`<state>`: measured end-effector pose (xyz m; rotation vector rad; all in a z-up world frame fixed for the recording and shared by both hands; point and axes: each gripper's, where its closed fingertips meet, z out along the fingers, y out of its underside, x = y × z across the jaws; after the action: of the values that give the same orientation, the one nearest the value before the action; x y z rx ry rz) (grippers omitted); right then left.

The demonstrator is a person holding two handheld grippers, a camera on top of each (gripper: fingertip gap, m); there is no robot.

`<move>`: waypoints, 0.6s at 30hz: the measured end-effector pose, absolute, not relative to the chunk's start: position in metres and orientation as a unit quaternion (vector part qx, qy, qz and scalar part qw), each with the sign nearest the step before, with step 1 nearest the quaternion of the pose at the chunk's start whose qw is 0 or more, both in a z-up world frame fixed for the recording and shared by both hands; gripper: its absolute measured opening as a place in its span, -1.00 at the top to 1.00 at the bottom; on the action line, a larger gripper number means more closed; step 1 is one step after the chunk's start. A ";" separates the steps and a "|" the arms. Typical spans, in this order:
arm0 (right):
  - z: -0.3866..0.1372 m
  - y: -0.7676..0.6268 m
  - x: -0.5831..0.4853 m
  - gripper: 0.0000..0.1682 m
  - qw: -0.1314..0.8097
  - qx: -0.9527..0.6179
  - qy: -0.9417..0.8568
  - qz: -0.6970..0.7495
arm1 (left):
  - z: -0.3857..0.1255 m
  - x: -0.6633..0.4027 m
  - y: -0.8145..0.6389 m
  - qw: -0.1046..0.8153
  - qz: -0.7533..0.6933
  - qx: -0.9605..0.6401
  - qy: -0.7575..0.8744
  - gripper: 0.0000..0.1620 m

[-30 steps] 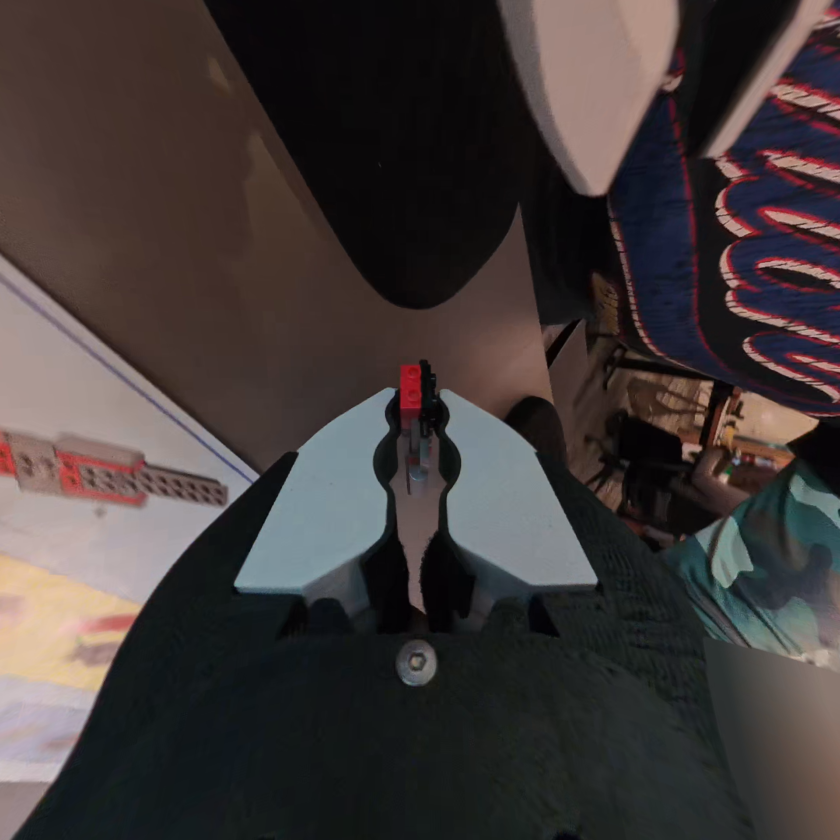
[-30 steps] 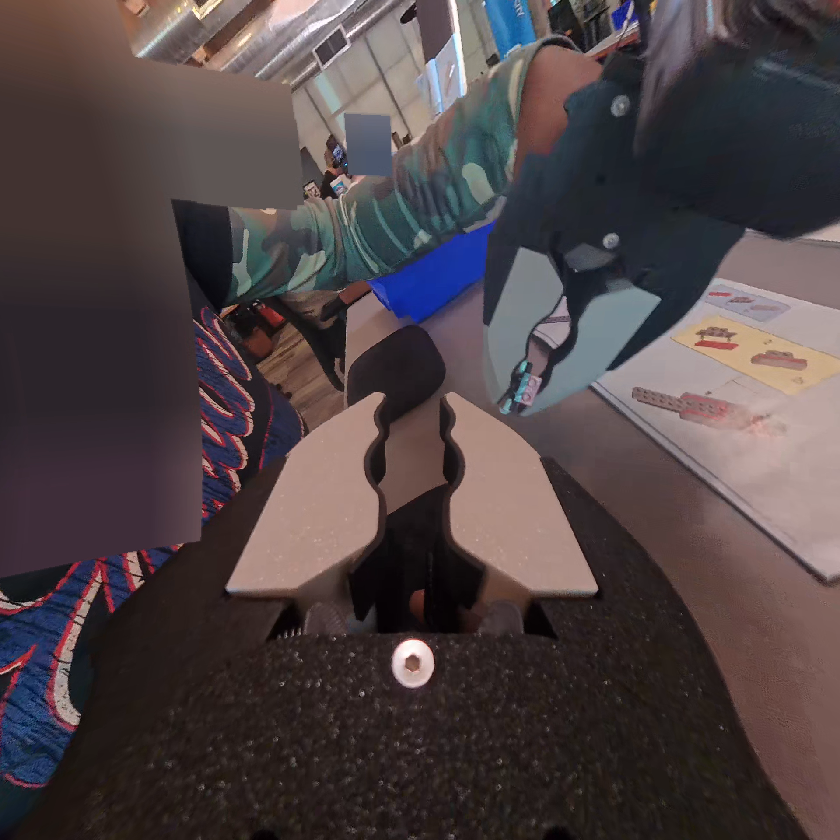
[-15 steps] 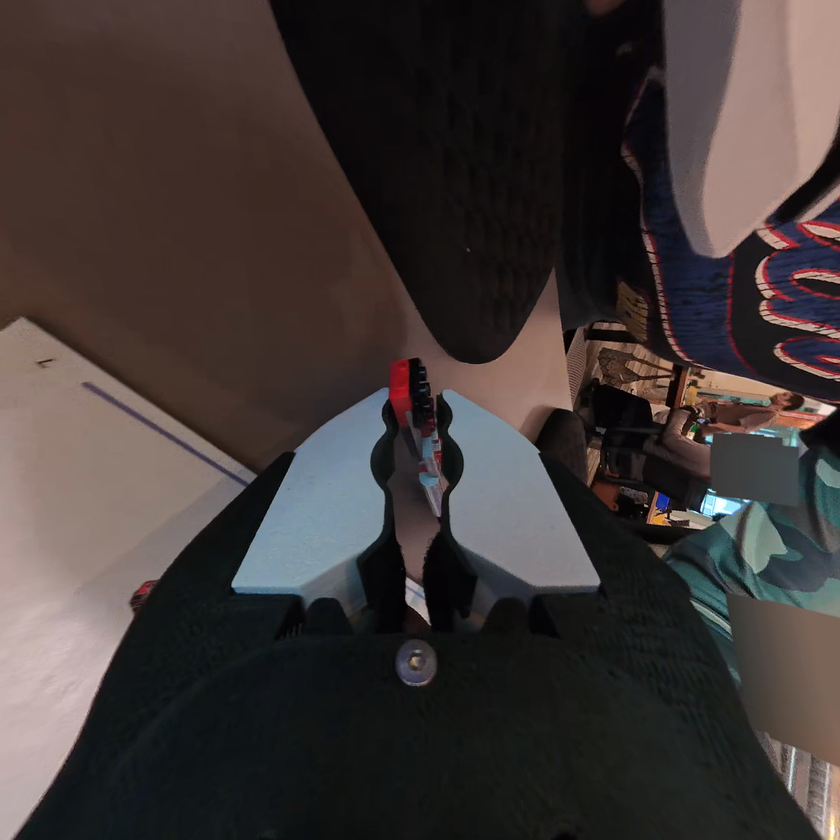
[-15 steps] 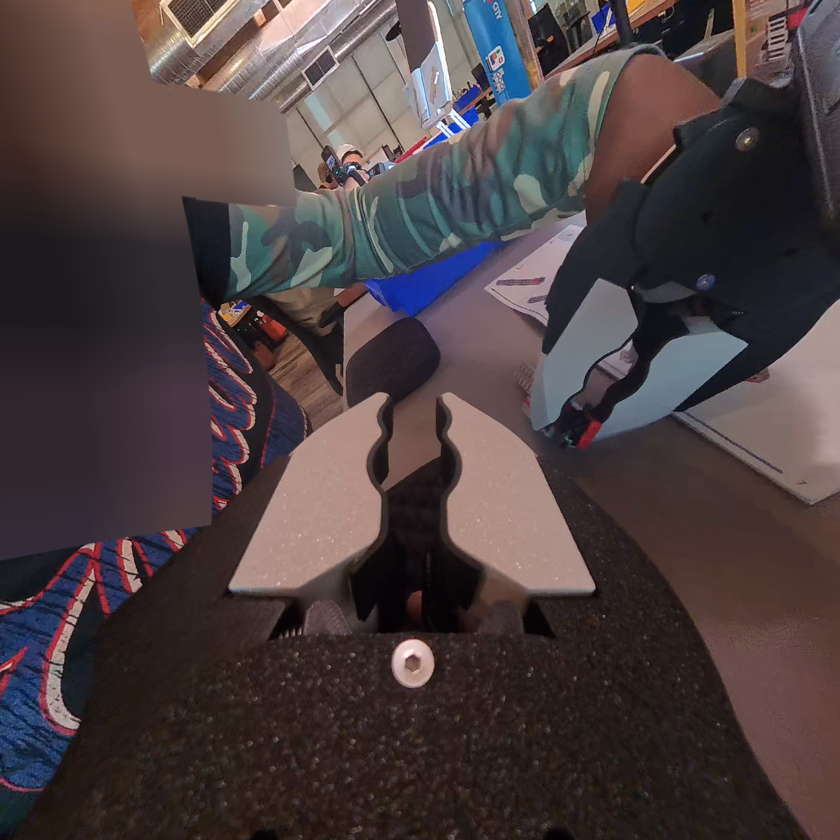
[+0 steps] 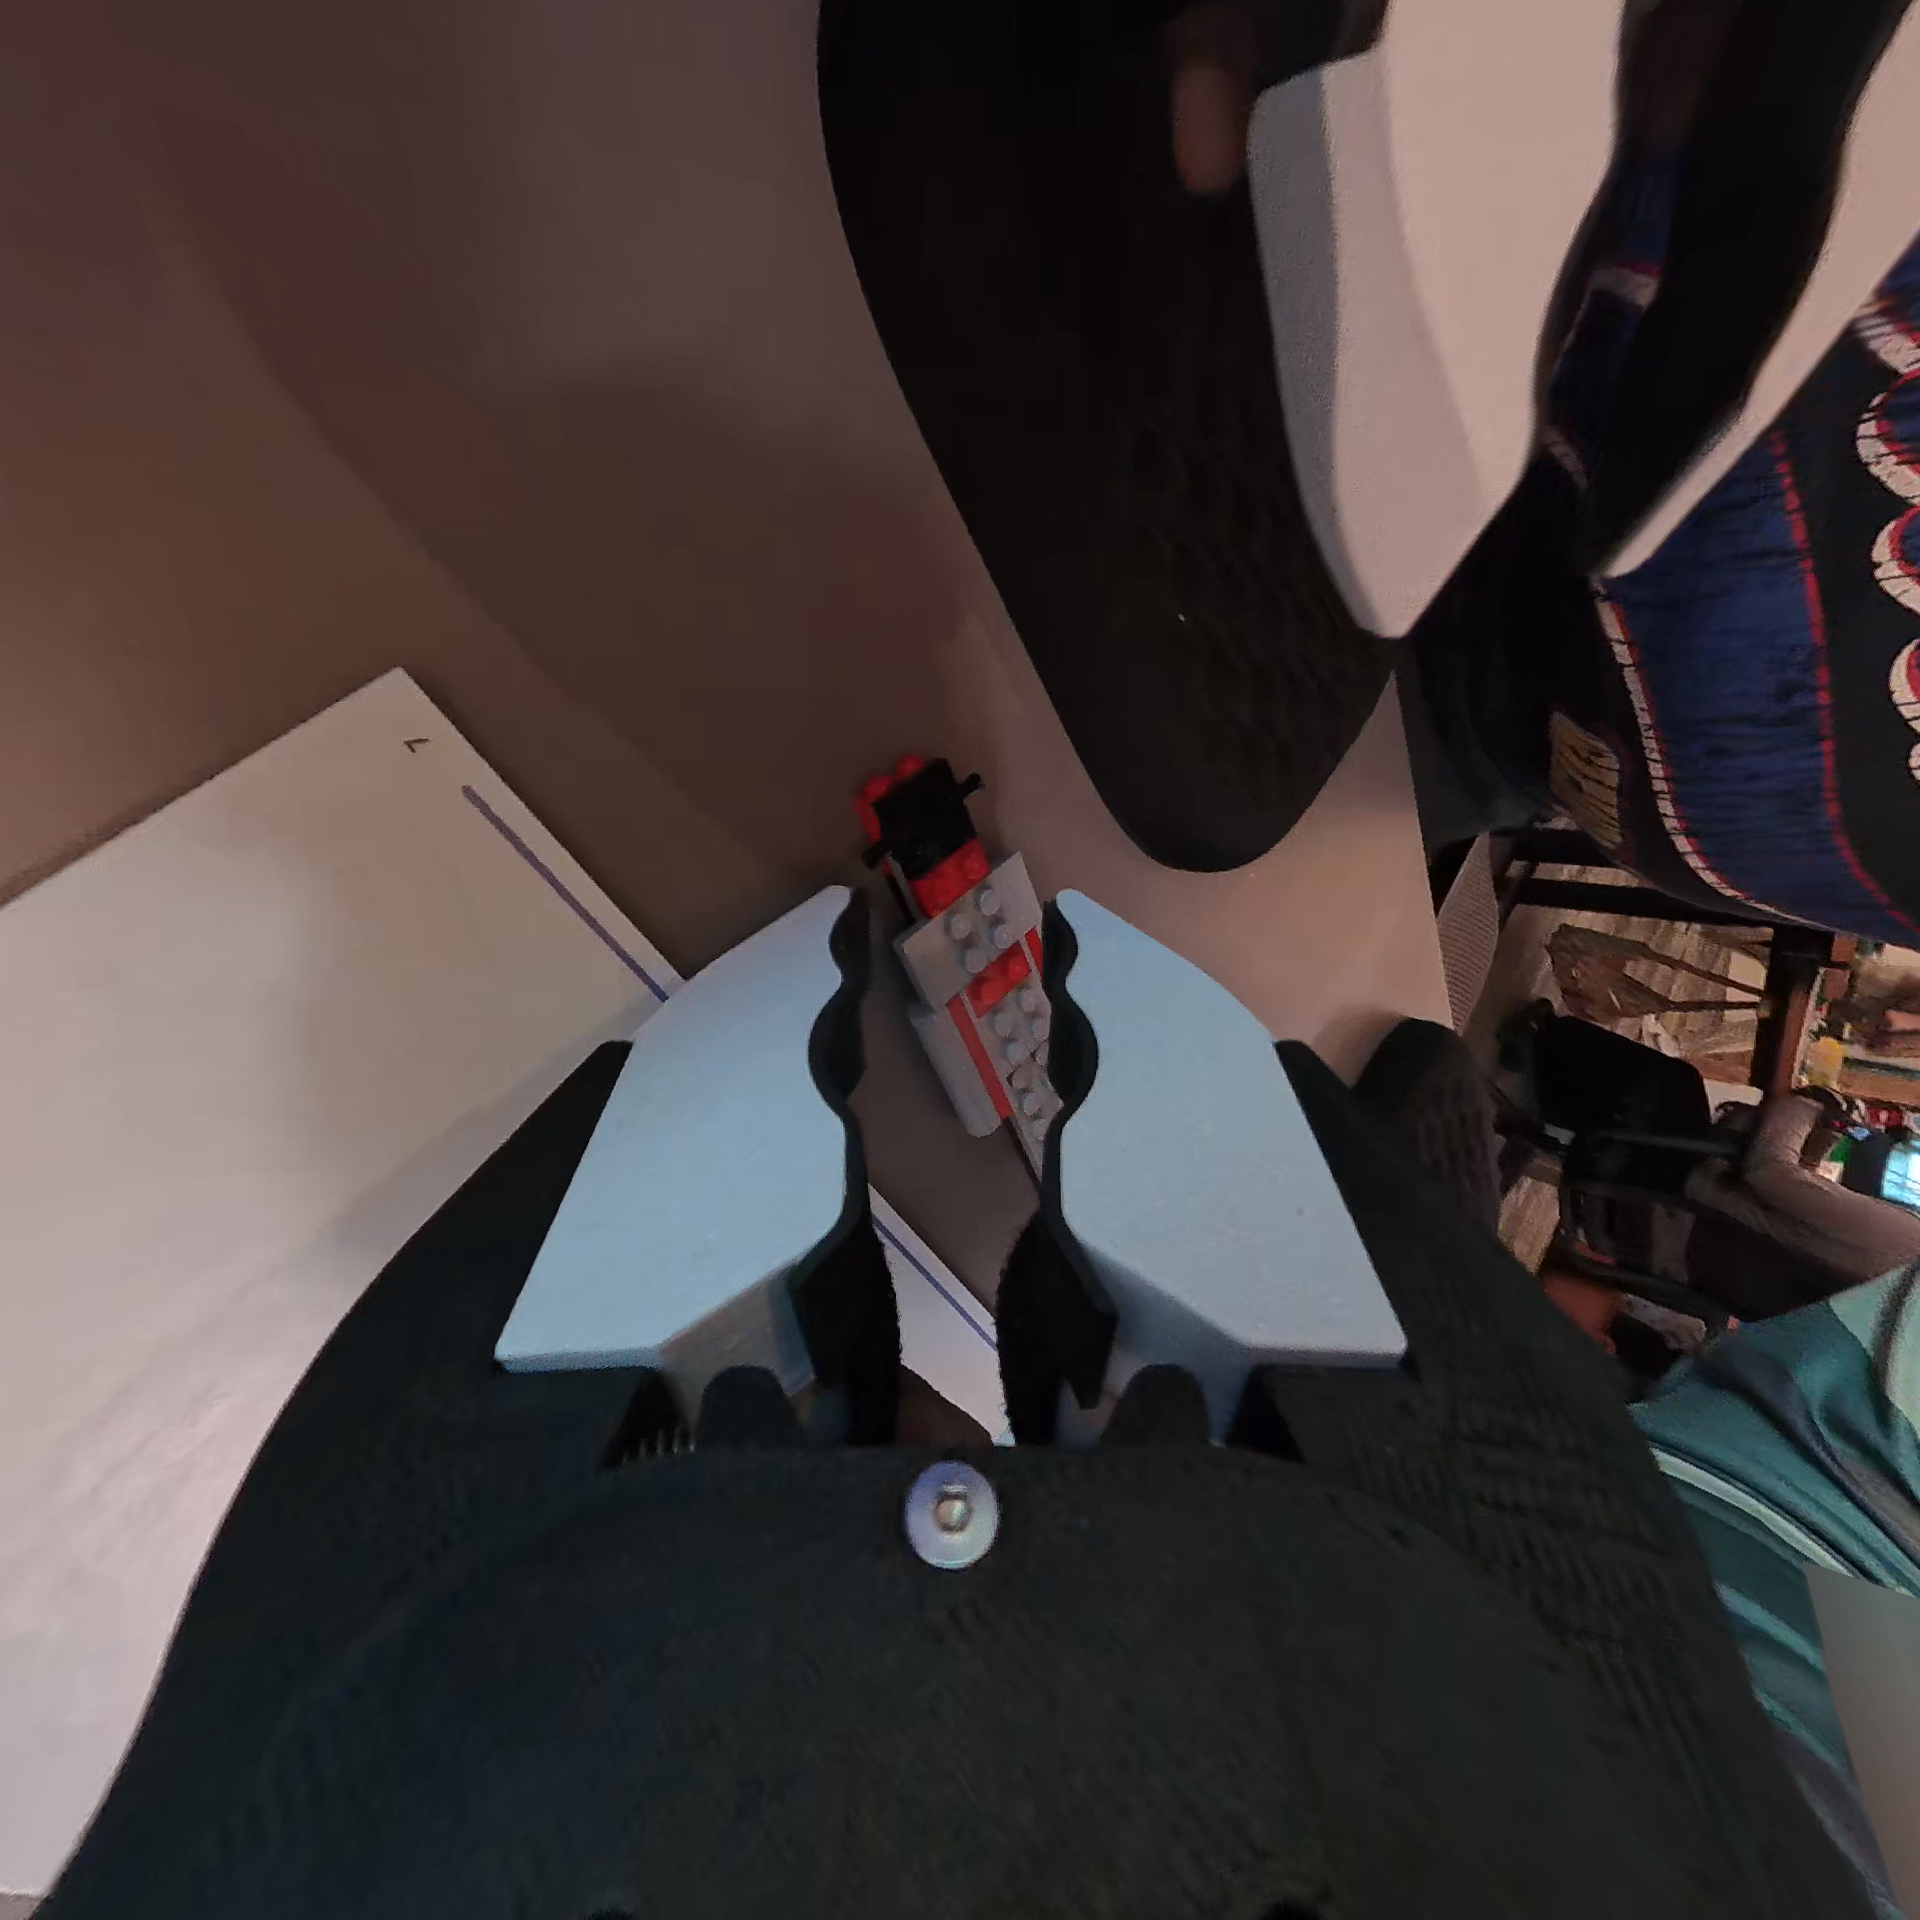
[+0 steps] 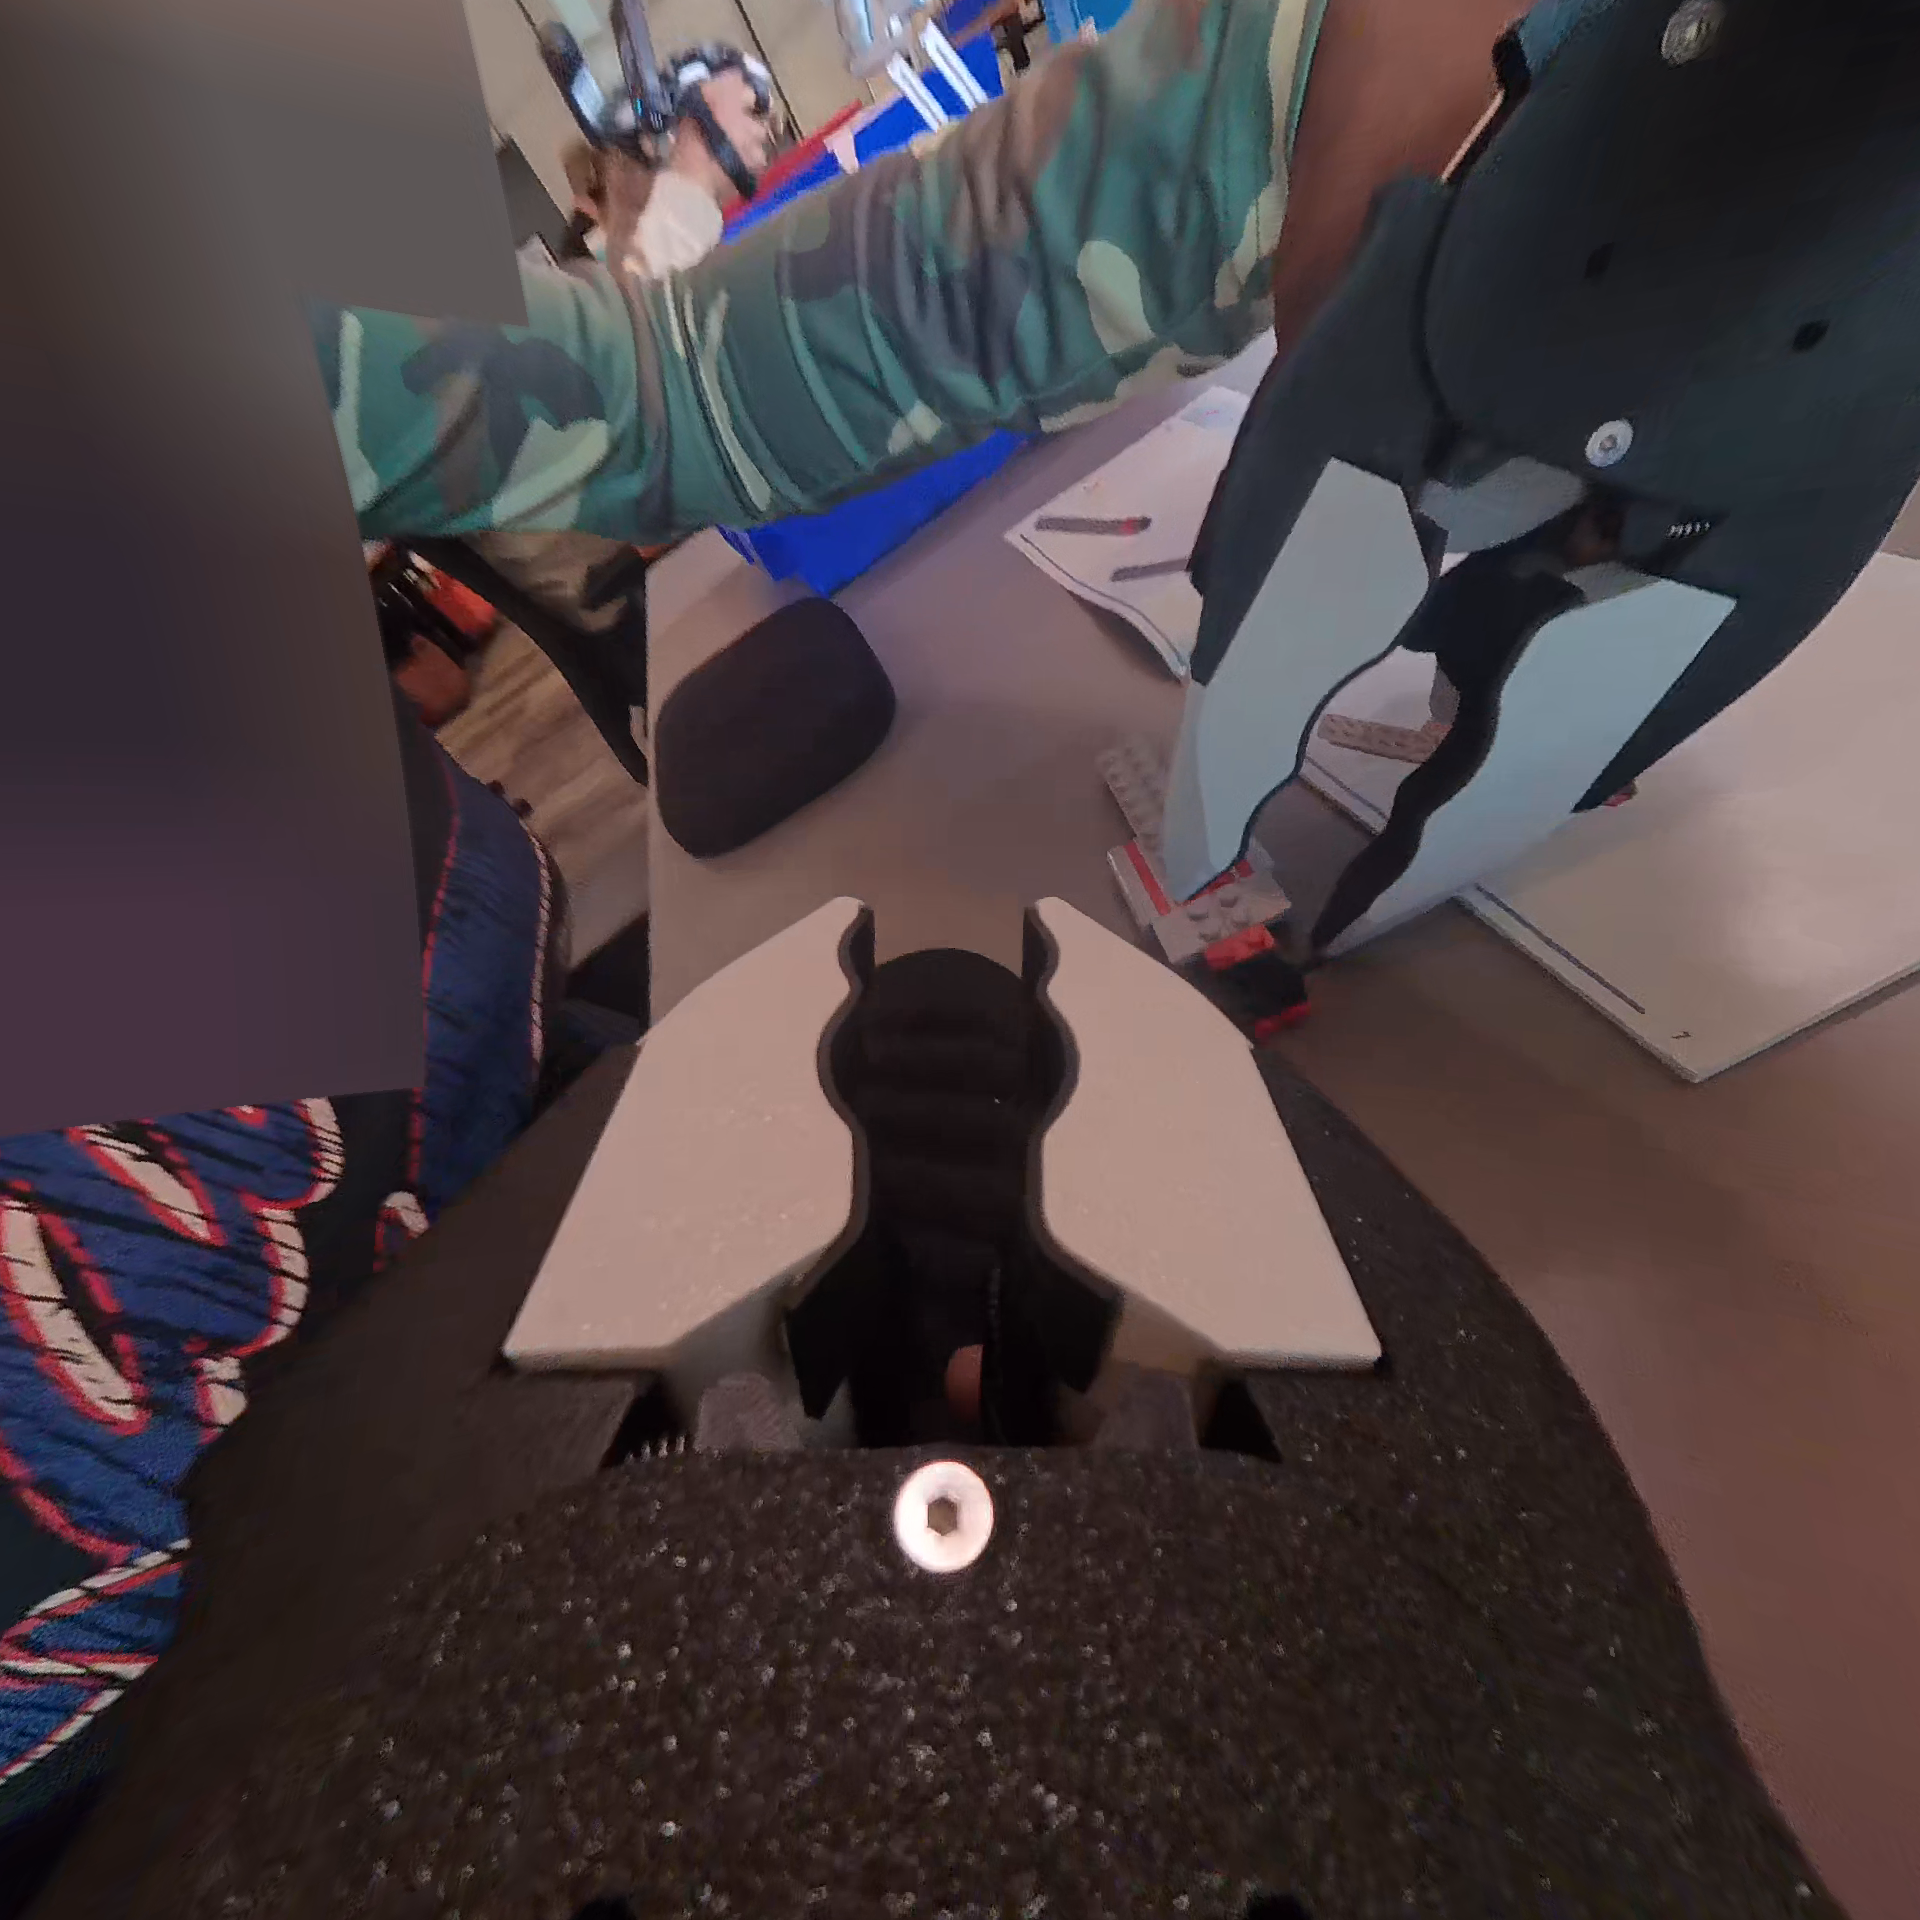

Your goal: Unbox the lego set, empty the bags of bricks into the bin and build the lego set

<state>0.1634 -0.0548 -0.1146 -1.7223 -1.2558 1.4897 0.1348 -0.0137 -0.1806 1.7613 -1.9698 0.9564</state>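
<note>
Building step judged in hand: partial assembly being set down.

Left wrist view: left tool (image 5: pixel 951 914) is seen parted moderately, the grey-red lego assembly (image 5: pixel 971 977) lying on the table (image 5: pixel 416 364) between its fingers, against the right one, just beside the instruction sheet (image 5: pixel 260 987). Half a second earlier it was clamped and lifted.

Right wrist view: right tool (image 6: pixel 948 914) is parted narrowly, nothing held, as before; left tool (image 6: pixel 1273 899) now stands over the assembly (image 6: pixel 1216 914).

Next move: probably withdrawal without nudging it, then the next brick fetched.
</note>
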 end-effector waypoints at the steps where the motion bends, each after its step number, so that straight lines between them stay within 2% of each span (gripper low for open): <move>1: -0.118 -0.054 0.163 0.66 0.268 -0.641 -0.476 0.539 | -0.181 0.134 -0.013 0.162 0.335 0.621 -0.690 0.60; 3: -0.123 -0.053 0.162 0.61 0.276 -0.644 -0.500 0.509 | -0.176 0.133 -0.009 0.138 0.337 0.628 -0.688 0.60; 5: -0.127 -0.045 0.161 0.50 0.303 -0.647 -0.518 0.469 | -0.160 0.135 -0.003 0.076 0.356 0.639 -0.678 0.60; 8: -0.131 -0.021 0.160 -0.01 0.362 -0.663 -0.519 0.400 | -0.125 0.133 0.019 -0.104 0.374 0.670 -0.633 0.45; 9: -0.133 -0.014 0.159 -0.14 0.375 -0.668 -0.516 0.383 | -0.115 0.126 0.029 -0.170 0.363 0.689 -0.604 0.40; 11: -0.136 -0.002 0.156 -0.32 0.388 -0.677 -0.507 0.366 | -0.108 0.099 0.046 -0.277 0.302 0.736 -0.539 0.16; 12: -0.137 0.003 0.153 -0.39 0.391 -0.683 -0.498 0.363 | -0.109 0.082 0.052 -0.320 0.266 0.757 -0.504 0.04; 15: -0.132 0.020 0.145 -0.47 0.398 -0.693 -0.466 0.379 | -0.115 0.041 0.052 -0.401 0.224 0.799 -0.387 0.03; 16: -0.128 0.028 0.142 -0.45 0.404 -0.697 -0.453 0.382 | -0.119 0.034 0.049 -0.416 0.232 0.806 -0.352 0.06; 18: -0.117 0.051 0.137 -0.41 0.412 -0.711 -0.428 0.377 | -0.125 0.023 0.048 -0.445 0.243 0.810 -0.294 0.26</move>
<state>0.1374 0.0511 -0.1174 -1.7891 -1.0764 0.9486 0.0229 0.0476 -0.1246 3.6773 -1.3328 1.1033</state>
